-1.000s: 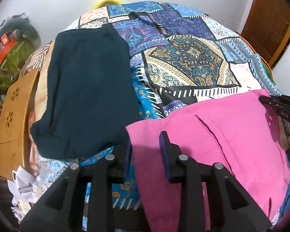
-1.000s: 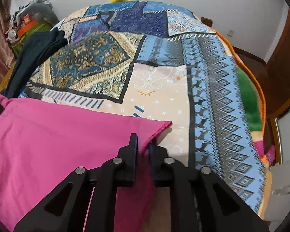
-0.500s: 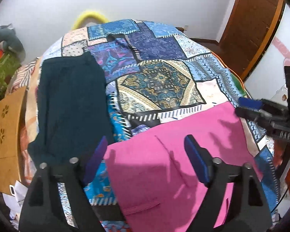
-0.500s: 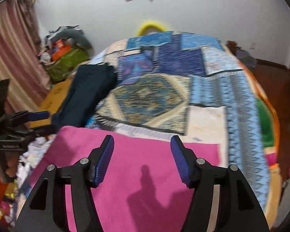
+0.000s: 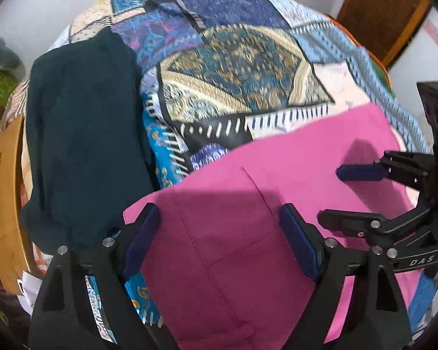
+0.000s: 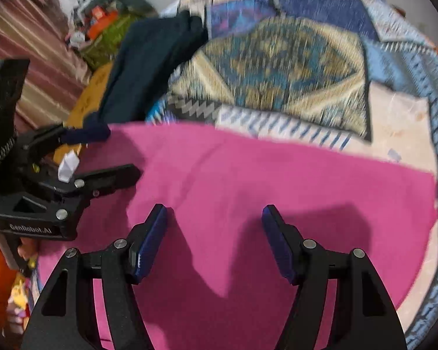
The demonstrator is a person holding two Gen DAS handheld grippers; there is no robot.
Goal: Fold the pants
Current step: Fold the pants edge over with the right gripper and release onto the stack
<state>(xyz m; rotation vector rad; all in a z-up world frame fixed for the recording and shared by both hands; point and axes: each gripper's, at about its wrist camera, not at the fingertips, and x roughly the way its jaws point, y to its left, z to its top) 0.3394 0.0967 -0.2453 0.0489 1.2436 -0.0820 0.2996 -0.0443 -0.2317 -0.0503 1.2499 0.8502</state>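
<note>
My left tongs (image 5: 219, 233) and right tongs (image 6: 213, 239), just opened wide, grip nothing above pink pants (image 5: 277, 180) on the bed (image 5: 248, 58).

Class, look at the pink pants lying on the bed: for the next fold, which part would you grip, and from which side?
Probably the far edge of the pink pants, one corner per gripper, coming from above. The pants lie flat, so that straight edge can be pinched and drawn toward the near edge.
</note>
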